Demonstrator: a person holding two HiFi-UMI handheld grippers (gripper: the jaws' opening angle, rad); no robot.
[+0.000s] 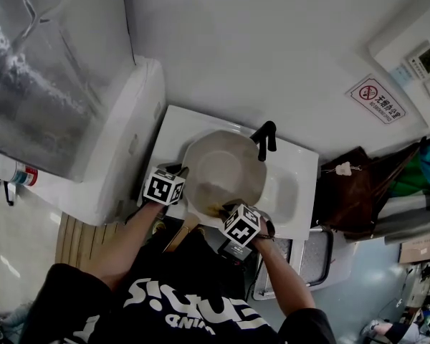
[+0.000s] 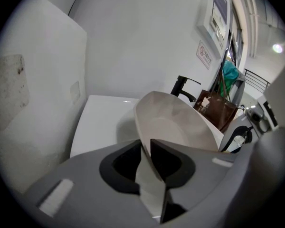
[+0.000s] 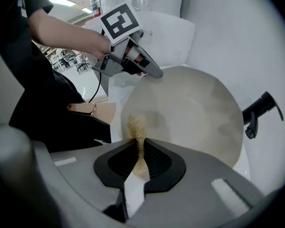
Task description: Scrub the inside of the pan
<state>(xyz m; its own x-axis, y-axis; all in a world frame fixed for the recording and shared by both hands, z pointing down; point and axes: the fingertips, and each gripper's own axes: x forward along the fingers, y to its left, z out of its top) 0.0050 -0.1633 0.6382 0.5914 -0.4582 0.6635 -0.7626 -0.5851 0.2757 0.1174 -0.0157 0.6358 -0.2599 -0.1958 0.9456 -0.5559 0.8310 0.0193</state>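
Observation:
A pale round pan (image 1: 223,169) stands tilted in the white sink (image 1: 294,192), its wooden handle (image 1: 178,236) pointing back toward the person. My left gripper (image 1: 180,174) is shut on the pan's left rim; in the left gripper view the thin rim (image 2: 141,127) runs between the two pads of the left gripper (image 2: 146,145). My right gripper (image 1: 221,212) is at the pan's near edge, pointing steeply down. It is shut on a yellowish scrub pad (image 3: 137,129), whose tip rests against the inside of the pan (image 3: 190,110).
A black faucet (image 1: 265,137) rises behind the pan. A large white appliance (image 1: 118,149) stands left of the sink. A brown bag (image 1: 358,192) hangs to the right, with a wire rack (image 1: 314,256) below the sink's right end.

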